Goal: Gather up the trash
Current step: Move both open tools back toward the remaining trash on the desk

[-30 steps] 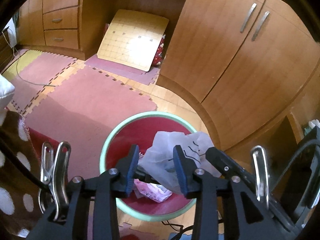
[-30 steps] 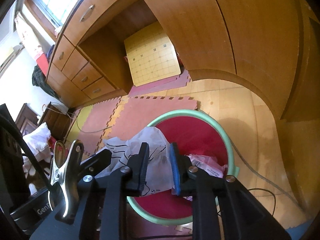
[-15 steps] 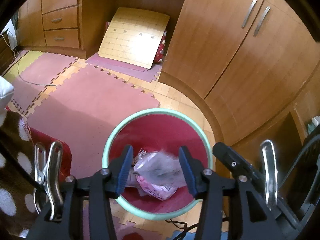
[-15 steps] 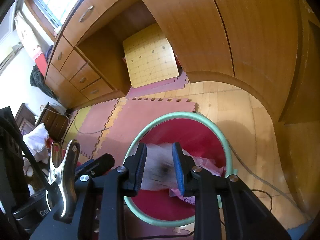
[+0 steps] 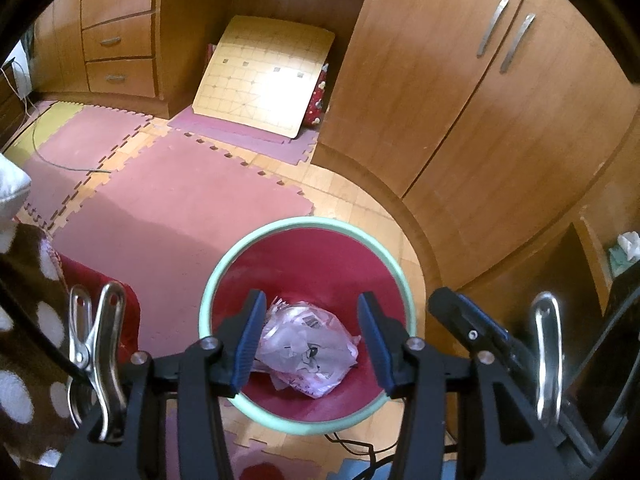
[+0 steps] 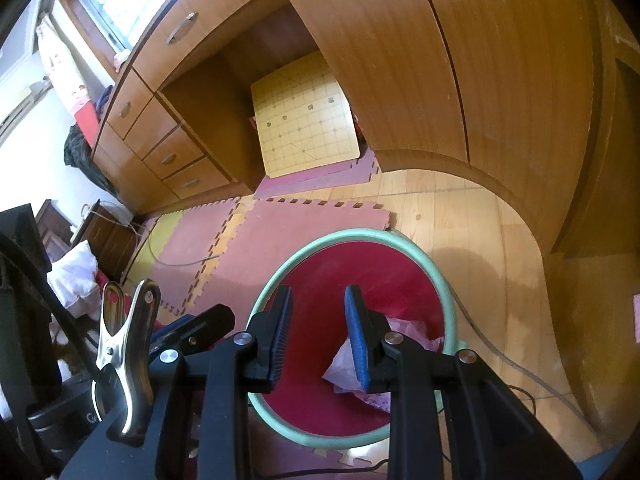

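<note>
A red bin with a pale green rim (image 5: 216, 276) (image 6: 444, 280) stands on the floor below both grippers. A crumpled white plastic bag (image 5: 304, 344) (image 6: 340, 364) lies at its bottom on pink wrappers. My left gripper (image 5: 310, 338) hangs over the bin's mouth, open, with nothing between its blue pads. My right gripper (image 6: 318, 334) is also above the bin, open and empty; its right finger hides part of the bag. The tip of the right gripper (image 5: 464, 320) shows in the left wrist view beside the bin.
Wooden cupboards (image 5: 460, 120) curve round the right side, and a desk with drawers (image 5: 116, 40) stands at the back. A gridded board (image 5: 264, 76) leans in the desk recess. Pink foam mats (image 5: 168, 208) cover the floor. A spotted brown cloth (image 5: 24, 320) lies left. Cables (image 6: 500, 356) trail beside the bin.
One second ago both grippers held the white bag above the bin. Both opened and the bag dropped into the bin, where it now lies.
</note>
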The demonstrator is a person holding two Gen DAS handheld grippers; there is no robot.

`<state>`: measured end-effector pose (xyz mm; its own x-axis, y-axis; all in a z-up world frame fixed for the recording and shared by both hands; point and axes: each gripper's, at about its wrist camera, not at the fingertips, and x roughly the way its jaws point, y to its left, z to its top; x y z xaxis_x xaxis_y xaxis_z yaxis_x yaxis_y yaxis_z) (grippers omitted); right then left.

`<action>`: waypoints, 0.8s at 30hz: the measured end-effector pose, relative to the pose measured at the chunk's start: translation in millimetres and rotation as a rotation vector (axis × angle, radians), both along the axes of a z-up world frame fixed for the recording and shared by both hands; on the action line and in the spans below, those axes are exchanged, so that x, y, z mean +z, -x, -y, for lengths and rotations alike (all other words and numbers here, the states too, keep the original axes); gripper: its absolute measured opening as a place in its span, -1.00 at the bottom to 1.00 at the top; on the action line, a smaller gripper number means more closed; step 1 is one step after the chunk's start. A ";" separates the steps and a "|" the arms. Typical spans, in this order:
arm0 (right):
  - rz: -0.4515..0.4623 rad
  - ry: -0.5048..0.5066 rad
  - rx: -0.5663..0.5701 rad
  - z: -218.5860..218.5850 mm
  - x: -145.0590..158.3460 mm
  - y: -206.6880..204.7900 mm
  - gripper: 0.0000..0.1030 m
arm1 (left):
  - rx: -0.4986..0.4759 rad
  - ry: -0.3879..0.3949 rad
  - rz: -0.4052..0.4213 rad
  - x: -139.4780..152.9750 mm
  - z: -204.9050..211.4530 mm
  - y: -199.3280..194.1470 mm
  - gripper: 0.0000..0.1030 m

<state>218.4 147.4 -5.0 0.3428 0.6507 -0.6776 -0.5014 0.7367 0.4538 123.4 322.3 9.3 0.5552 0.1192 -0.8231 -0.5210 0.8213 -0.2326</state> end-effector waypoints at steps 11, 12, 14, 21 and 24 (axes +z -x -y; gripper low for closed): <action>0.066 -0.003 0.027 22.3 24.3 9.7 -0.45 | -0.050 -0.021 0.036 23.7 23.1 1.2 0.00; 0.076 -0.001 0.028 25.1 27.4 11.2 -0.45 | -0.054 -0.023 0.037 25.4 25.6 0.8 0.00; 0.092 0.003 0.025 30.1 32.0 12.7 -0.43 | -0.062 -0.027 0.041 28.9 29.7 0.4 0.00; 0.123 0.012 0.005 52.4 45.2 13.5 -0.34 | -0.107 -0.053 0.074 44.8 52.0 -4.5 0.14; 0.147 0.017 -0.016 67.3 53.8 13.8 -0.32 | -0.146 -0.066 0.092 51.7 66.1 -7.0 0.18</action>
